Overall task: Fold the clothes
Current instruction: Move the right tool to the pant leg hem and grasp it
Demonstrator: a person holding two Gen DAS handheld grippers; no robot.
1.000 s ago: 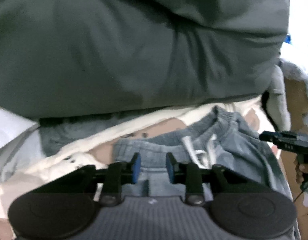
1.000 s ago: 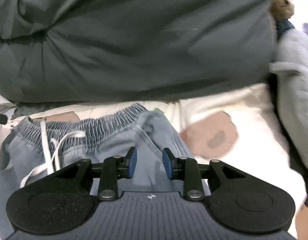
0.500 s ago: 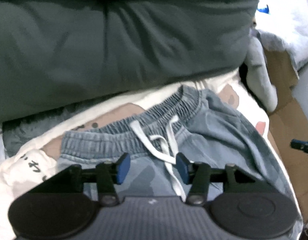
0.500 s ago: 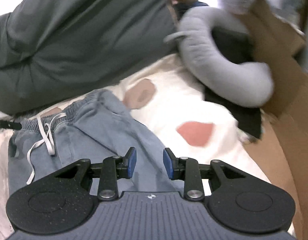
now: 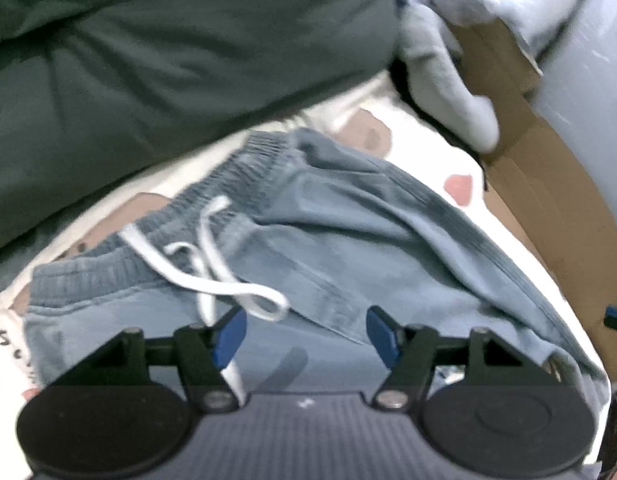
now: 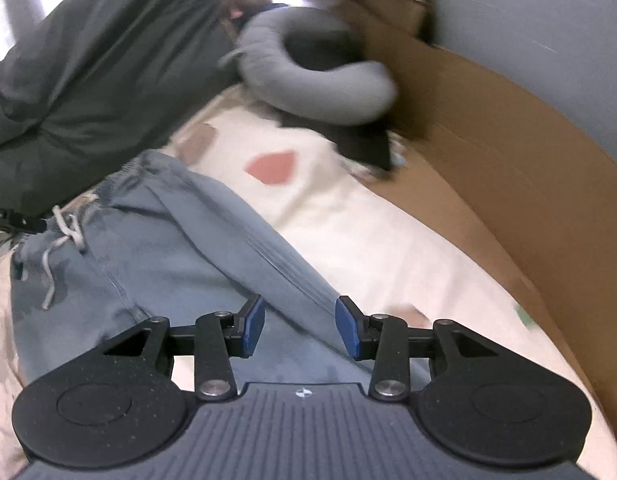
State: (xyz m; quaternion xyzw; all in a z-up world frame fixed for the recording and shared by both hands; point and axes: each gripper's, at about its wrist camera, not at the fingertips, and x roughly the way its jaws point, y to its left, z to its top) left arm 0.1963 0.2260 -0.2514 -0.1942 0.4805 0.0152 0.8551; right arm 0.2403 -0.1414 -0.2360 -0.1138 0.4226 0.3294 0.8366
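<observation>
Both tongs, left [image 5: 306, 330] and right [image 6: 298, 326], are opening empty over blue trousers [image 6: 180, 248] lying lengthwise, waistband [image 5: 212, 204] farthest away.

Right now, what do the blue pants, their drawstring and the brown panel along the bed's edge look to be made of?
Blue pants: soft matte woven or knit fabric, probably cotton; ribbed elastic waistband, loose creases. Drawstring: flat white cord, likely cotton. Brown panel: seemingly plain cardboard, dull with a fold line.

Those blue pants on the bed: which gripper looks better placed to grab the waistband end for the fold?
Probably the left gripper. It hovers just below the blue pants' waistband and white drawstring, jaws opening, gripping nothing. The right gripper sits farther down the leg's edge, also opening and gripping nothing.
</observation>
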